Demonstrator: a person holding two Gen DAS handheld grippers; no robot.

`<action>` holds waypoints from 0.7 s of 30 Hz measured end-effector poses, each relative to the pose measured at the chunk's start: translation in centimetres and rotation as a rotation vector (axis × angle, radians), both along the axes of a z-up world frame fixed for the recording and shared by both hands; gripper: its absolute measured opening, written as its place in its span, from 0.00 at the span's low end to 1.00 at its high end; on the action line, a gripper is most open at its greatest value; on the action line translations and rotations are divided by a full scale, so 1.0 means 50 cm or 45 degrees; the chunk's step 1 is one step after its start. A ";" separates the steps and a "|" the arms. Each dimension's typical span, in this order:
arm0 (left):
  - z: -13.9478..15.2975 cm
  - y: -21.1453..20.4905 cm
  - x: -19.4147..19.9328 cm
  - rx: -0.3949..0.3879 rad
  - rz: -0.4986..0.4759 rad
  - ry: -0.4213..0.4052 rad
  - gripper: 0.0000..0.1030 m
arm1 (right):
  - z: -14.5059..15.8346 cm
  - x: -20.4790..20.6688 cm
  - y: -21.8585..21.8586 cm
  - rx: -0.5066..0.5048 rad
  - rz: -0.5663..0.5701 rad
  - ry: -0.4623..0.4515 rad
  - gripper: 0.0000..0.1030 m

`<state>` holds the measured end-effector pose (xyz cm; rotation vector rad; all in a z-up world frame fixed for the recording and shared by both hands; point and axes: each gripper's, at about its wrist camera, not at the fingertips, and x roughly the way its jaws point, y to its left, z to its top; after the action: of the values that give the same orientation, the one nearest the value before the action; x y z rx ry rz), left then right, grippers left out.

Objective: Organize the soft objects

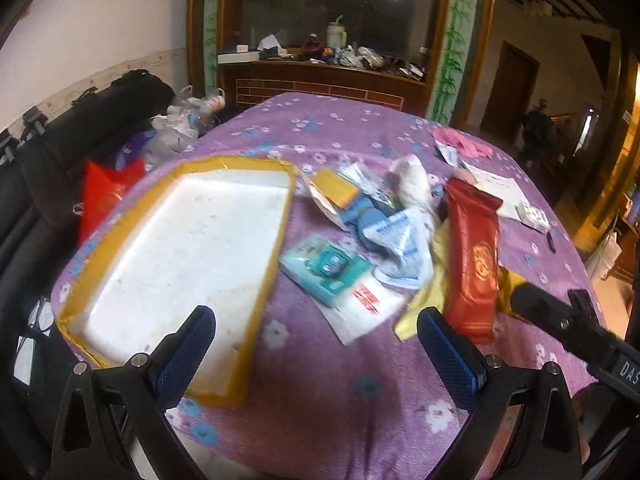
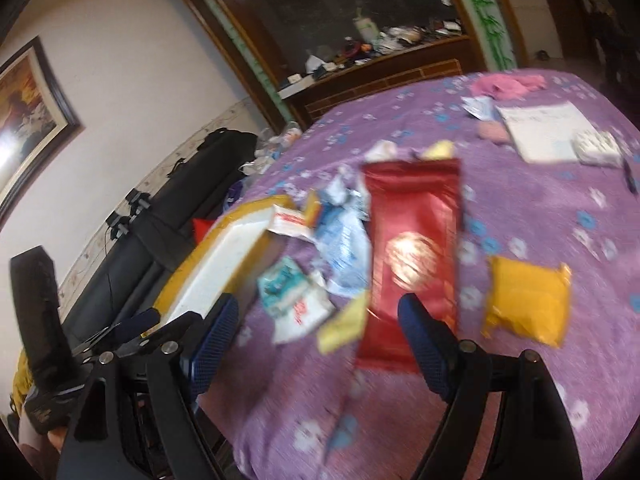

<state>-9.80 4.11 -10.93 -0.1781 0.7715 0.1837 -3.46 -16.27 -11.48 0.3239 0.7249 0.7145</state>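
Note:
A pile of soft packets lies mid-table: a long red pack (image 1: 474, 258) (image 2: 414, 264), a teal tissue pack (image 1: 324, 272) (image 2: 282, 284), crumpled blue-white wrappers (image 1: 400, 240) (image 2: 346, 240), and a yellow pouch (image 2: 528, 304). A white foam tray with a yellow rim (image 1: 276, 236) (image 2: 248, 248) sits at the left. My left gripper (image 1: 316, 344) is open and empty, above the tray's near edge. My right gripper (image 2: 320, 336) is open and empty, just short of the red pack's near end; its body shows in the left wrist view (image 1: 560, 324).
The table wears a purple flowered cloth (image 1: 320, 400) (image 2: 520, 400). A pink cloth (image 1: 460, 140) (image 2: 504, 86) and white papers (image 2: 548, 130) lie at the far right. Black bags (image 1: 80, 132) and a red bag (image 1: 108, 196) stand left of the table. A cluttered cabinet (image 1: 320, 64) is behind.

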 end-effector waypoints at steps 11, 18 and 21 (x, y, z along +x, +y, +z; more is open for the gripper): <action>-0.004 -0.007 -0.001 -0.101 -0.110 0.014 0.99 | -0.040 0.014 -0.023 -0.021 -0.017 0.046 0.79; -0.014 0.031 0.045 -0.115 -0.101 0.086 0.99 | -0.051 0.123 0.004 -0.113 -0.162 0.112 0.79; -0.019 0.045 0.080 -0.145 -0.115 0.123 0.99 | -0.065 0.162 0.024 -0.155 -0.188 0.132 0.79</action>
<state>-5.82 6.36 -11.86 -0.2432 0.8851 0.0633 4.62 -15.09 -14.71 0.3018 0.8304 0.5141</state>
